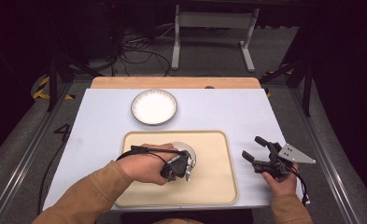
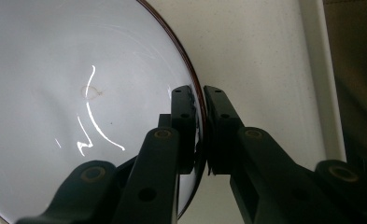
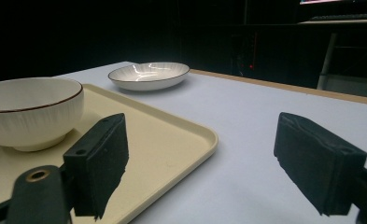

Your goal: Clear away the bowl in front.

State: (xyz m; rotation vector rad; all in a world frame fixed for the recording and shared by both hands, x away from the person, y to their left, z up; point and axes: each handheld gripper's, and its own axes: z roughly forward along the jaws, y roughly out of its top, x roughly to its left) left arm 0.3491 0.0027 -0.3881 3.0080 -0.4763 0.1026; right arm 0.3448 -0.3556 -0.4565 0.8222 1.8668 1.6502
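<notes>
Your left gripper clamps the rim of the white bowl. In the left gripper view, one jaw sits inside the bowl and the other outside, with the thin dark-edged rim pinched between them at the bowl's right side. The bowl stands upright on the beige tray, in the tray's middle, slightly toward the far edge. Your left hand covers the bowl's near-left part in the high view.

The bowl is glazed and glossy inside, reflecting bright streaks of light. In the right gripper view its outer wall shows fine vertical ribbing, a brown rim line and a low round foot. The tray is matte, smooth, rectangular with rounded corners and a raised lip.

Your right gripper rests to the right of the tray, above the pale blue table, jaws spread wide and holding nothing. It is well apart from the bowl.

A shallow ribbed plate with a dark rim lies on the table beyond the tray's far edge.
</notes>
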